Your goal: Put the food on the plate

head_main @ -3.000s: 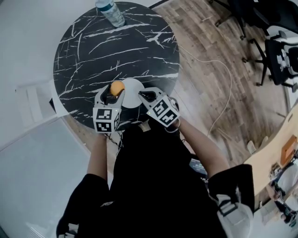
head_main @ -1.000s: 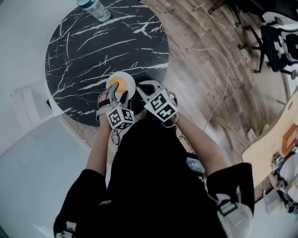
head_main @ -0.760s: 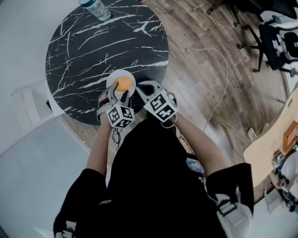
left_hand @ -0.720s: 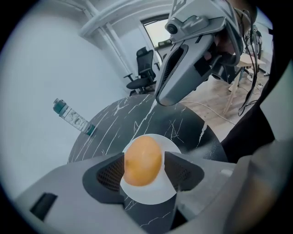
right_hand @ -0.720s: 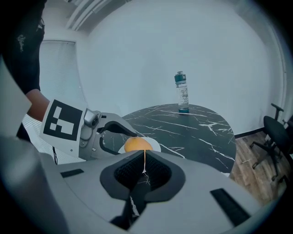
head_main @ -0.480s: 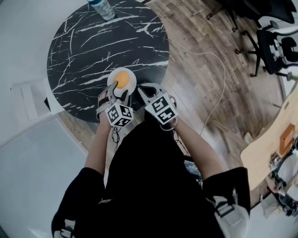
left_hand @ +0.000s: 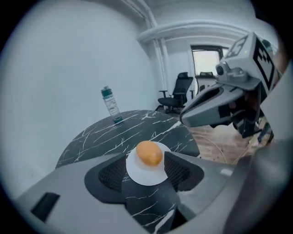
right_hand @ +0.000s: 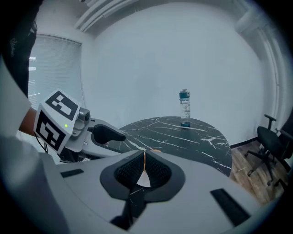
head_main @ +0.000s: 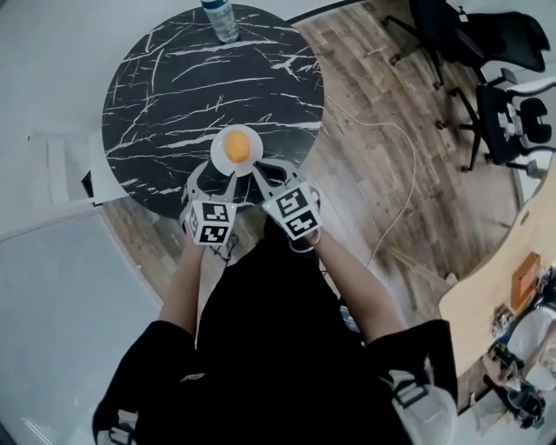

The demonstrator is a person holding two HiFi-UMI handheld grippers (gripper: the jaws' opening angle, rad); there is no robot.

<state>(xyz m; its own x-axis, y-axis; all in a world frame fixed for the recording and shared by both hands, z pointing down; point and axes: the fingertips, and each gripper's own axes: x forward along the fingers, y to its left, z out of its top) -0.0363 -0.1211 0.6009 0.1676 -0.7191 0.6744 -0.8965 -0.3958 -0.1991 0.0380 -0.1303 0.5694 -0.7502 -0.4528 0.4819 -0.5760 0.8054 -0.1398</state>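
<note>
Food on plate, both grippers just short of it.
The orange food [head_main: 236,146] is sitting on the white plate [head_main: 254,157] on the marble table [head_main: 174,87], directly ahead of the left gripper [head_main: 215,177], whose jaws are standing wide apart and gripping nothing. Beside it, the right gripper [head_main: 263,172] is showing its jaws pressed together, empty.

bottle [head_main: 221,19] at far rim, bare tabletop [head_main: 191,87] between it and plate [head_main: 219,157]
</note>
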